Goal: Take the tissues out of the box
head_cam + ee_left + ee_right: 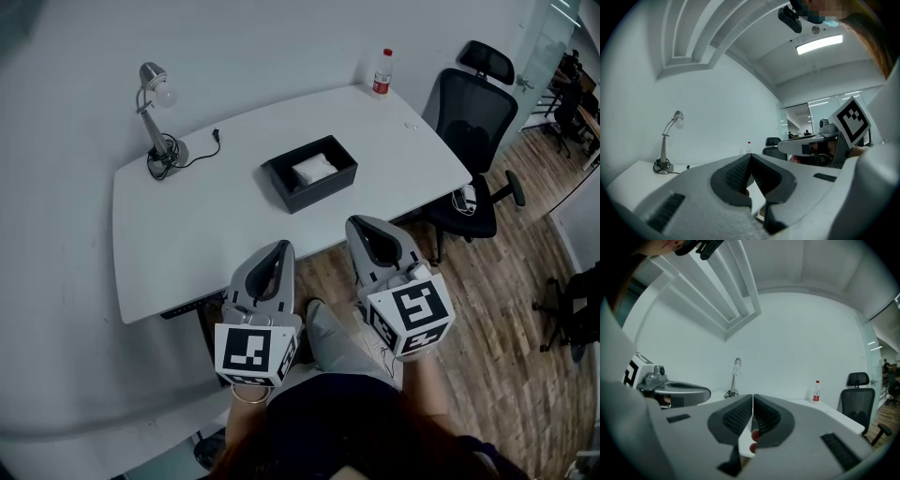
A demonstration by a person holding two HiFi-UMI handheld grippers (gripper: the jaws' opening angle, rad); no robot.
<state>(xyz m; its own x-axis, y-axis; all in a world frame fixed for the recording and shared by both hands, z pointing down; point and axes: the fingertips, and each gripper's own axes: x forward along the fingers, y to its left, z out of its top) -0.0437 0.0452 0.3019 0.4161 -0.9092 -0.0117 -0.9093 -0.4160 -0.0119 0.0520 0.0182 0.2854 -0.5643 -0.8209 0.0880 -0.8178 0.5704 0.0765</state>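
A black open box stands in the middle of the white table, with a white tissue showing inside it. Both grippers hang short of the table's near edge, pointing toward the box and apart from it. My left gripper is shut with nothing between its jaws; in the left gripper view its jaws meet at the tip. My right gripper is also shut and empty, as the right gripper view shows. The gripper bodies hide the box in both gripper views.
A desk lamp with its cord stands at the table's far left. A bottle with a red cap stands at the far right corner. A black office chair is beside the table's right end, on wooden floor.
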